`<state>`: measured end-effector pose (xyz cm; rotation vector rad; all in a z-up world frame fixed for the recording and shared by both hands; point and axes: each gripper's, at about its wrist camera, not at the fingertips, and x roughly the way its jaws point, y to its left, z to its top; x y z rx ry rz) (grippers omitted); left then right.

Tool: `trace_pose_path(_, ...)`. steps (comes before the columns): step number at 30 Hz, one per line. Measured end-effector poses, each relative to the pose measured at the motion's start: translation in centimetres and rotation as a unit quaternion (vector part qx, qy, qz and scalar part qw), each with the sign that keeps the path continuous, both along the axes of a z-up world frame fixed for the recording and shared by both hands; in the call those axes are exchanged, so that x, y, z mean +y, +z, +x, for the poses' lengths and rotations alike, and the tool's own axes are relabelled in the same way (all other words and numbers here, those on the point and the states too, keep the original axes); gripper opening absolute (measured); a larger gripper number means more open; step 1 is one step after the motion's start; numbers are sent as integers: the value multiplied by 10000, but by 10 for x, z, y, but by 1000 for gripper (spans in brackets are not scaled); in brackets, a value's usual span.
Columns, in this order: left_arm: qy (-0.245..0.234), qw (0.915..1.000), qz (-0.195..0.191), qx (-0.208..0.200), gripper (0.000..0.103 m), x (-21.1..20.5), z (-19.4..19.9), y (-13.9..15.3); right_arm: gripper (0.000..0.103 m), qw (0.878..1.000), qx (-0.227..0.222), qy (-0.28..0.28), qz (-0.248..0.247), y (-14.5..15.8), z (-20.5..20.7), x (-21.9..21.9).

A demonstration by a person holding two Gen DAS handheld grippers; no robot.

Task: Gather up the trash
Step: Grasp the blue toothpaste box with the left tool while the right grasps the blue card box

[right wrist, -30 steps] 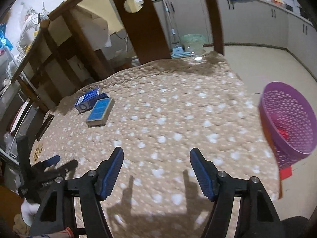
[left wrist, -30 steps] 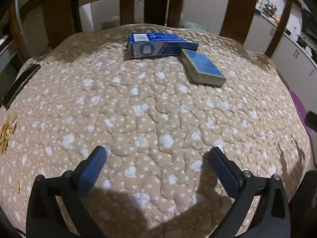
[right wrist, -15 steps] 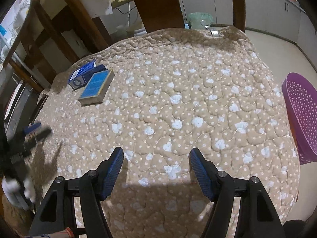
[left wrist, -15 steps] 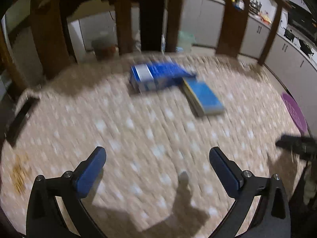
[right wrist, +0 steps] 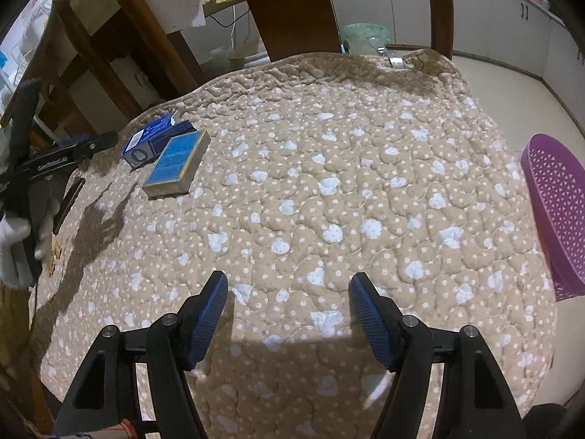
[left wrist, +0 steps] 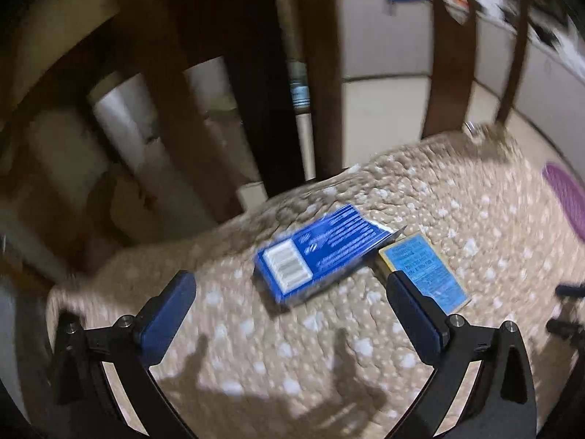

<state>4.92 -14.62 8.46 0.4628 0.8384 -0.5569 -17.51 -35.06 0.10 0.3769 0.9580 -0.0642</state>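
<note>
**A home kitchen-dining room**

I'm looking at a table under a quilted beige cloth with pale blue spots [right wrist: 329, 168], dark wooden chairs [right wrist: 292, 7] pulled up at its far side, and grey-white kitchen cabinets [right wrist: 512, 14] along the far right wall.

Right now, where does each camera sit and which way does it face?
Left wrist: on the left tongs, angled down at the dark blue box; both fingers show.
Right wrist: on the right tongs, angled down across the quilted tabletop; a gloved hand shows.
Shared: both boxes, purple basket.
</note>
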Motion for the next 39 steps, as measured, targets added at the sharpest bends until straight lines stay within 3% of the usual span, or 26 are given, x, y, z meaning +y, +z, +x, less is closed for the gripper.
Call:
trace_pose_path(3, -278, 9989, 320, -199, 103, -16, 15, -11, 74, 10000, 18, 44, -27, -3, 1, 4)
trace_pose_path(6, -497, 9982, 274, 208, 103, -28, 34, -26, 74, 10000, -3, 28, 44, -3, -2, 2)
trace_pose_path(11, -462, 9954, 650, 539, 103, -48, 47, -53, 74, 10000, -1, 5, 68, -3, -9, 0)
trace_pose_path(13, -423, 9925, 721, 894, 91, -51, 42, -63, 74, 10000, 11, 21, 30, -3, -8, 2)
trace_pose_path(14, -433, 9922, 557, 1025, 68, -48, 38, -63, 74, 10000, 13, 32, 10, -3, -8, 3)
trace_pose_path(15, -397, 9907, 317, 1265, 54, -42, 34, -59, 74, 10000, 15, 56, -4, -3, -7, 5)
trace_pose_path(17, 12, 9913, 64, 1317, 49, -26, 28, -49, 74, 9999, 14, 119, -21, -1, -4, 9)
trace_pose_path(18, 170, 9879, -363, 1497, 47, -10, 23, -41, 74, 9998, 11, 173, -26, 0, -1, 12)
trace_pose_path(21, 665, 9734, -1130, 1877, 46, 27, 9, -33, 74, 9994, 40, 343, -61, 1, 10, 23)
trace_pose_path(22, 779, 9713, -1228, 1880, 46, 35, 4, -31, 74, 9991, 52, 420, -47, 2, 15, 27)
trace_pose_path(27, 1333, 9678, -1308, 1686, 47, 67, -19, -29, 74, 9963, 84, 854, -100, 12, 51, 54)
trace_pose_path(33, 1397, 9665, -1466, 1578, 47, 89, -21, -30, 79, 9960, 89, 893, -17, 21, 111, 71)
trace_pose_path(39, 1390, 9659, -1314, 1744, 47, 86, -17, -48, 81, 9976, 298, 619, 41, 17, 160, 80)
